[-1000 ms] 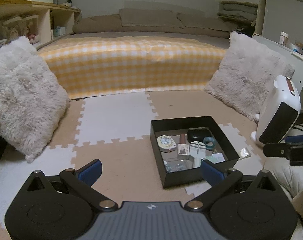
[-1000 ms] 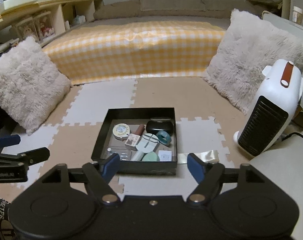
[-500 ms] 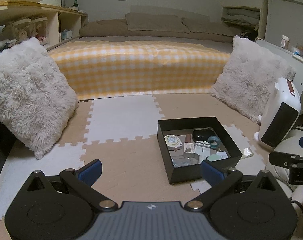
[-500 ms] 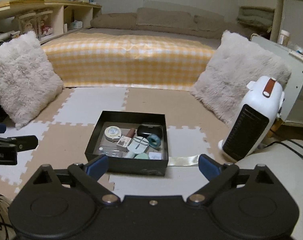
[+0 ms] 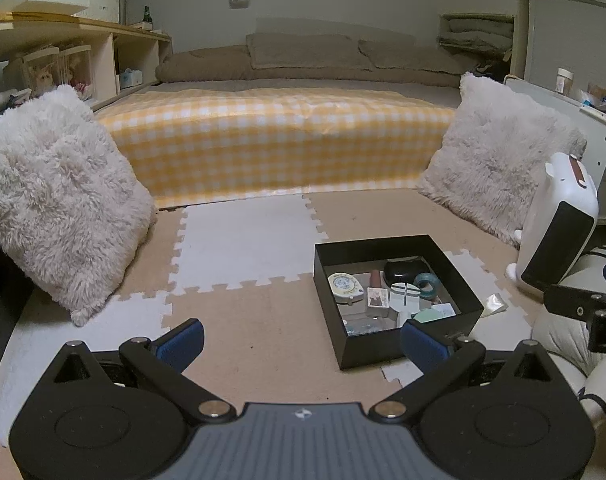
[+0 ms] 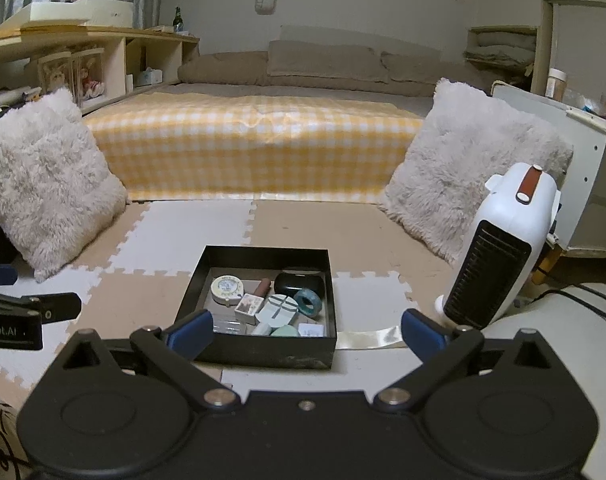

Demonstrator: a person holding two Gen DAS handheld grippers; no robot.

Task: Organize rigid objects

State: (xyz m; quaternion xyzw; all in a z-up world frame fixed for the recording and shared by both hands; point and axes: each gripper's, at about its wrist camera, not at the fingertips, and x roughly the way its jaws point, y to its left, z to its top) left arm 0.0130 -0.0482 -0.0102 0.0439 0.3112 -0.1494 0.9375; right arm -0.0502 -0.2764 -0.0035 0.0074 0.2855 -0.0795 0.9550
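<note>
A black open box [image 5: 459,280] [image 6: 263,356] stands on the foam floor mat. It holds several small items: a round tape measure [image 5: 345,286] [image 6: 227,287], a black case [image 5: 407,269] [image 6: 299,283], a teal tape roll [image 5: 427,282] [image 6: 307,302] and a small picture block [image 6: 248,306]. My left gripper [image 5: 303,344] is open and empty, above the mat to the left of the box. My right gripper [image 6: 307,330] is open and empty, just in front of the box's near wall.
A white fan heater [image 6: 503,248] [image 5: 559,236] stands right of the box. Fluffy cushions [image 6: 43,180] [image 6: 479,164] lean at both sides. A yellow checked bed [image 6: 255,144] is behind. A shiny strip [image 6: 371,338] lies on the mat by the box.
Both grippers have pulled back and risen from the box, so it looks smaller and farther. Both stay open and empty.
</note>
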